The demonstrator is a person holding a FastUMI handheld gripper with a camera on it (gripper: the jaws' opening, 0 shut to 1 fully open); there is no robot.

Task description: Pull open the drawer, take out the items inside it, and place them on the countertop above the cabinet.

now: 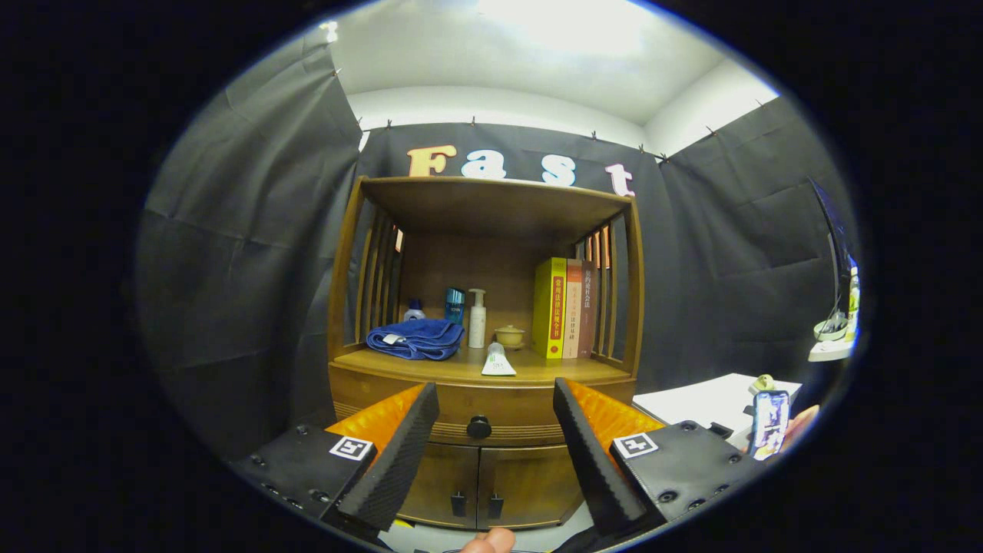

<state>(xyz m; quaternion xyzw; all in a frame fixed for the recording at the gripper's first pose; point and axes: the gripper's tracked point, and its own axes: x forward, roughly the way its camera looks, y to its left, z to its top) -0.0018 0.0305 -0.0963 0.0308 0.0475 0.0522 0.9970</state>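
From the claw's own camera: the claw (491,403) is spread wide open with nothing between its fingers, pointed at the wooden cabinet (484,461). The drawer (491,415) is shut, and its dark round knob (479,427) sits right in the gap between the fingertips, a bit beyond them. On the surface (537,370) above are a folded blue towel (415,339), a white pump bottle (477,318), a white tube (498,360), a small lidded cup (509,336) and some upright books (565,308). Two lower doors are closed too.

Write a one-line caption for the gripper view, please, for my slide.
Open gripper faces the closed drawer's knob, below a countertop holding towel, bottles and books.
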